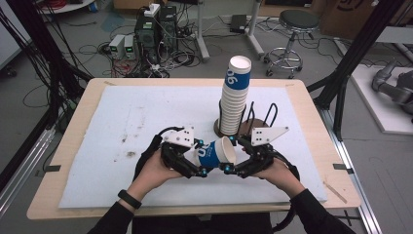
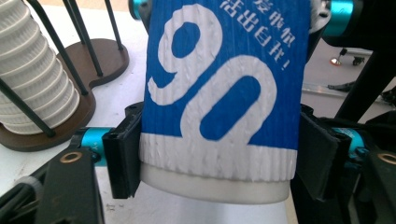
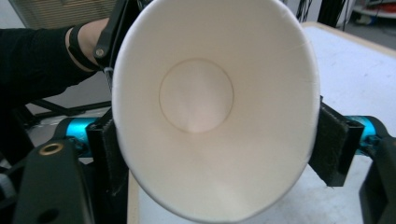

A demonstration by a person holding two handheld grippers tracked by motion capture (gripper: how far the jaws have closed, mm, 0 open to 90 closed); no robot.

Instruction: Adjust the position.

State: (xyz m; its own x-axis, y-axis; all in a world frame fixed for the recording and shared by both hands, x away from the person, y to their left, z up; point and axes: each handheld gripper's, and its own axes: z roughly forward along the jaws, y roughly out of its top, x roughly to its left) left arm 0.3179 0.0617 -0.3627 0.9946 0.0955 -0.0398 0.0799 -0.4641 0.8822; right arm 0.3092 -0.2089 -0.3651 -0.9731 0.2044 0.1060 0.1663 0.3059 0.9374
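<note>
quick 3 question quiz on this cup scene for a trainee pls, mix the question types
1. True or false: the blue paper cup stands upright on the white mat.
2. Which end of the cup do the left tongs clamp? A the open rim, B the base end, C nothing.
3. Fill in: the stack of cups sits in a wire ____ on a wooden base.

Key
1. False: it is held on its side above the mat, between both tongs.
2. B: the pads press on the ribbed white band near the bottom, while the right tongs sit at either side of the open rim.
3. Holder.
</note>
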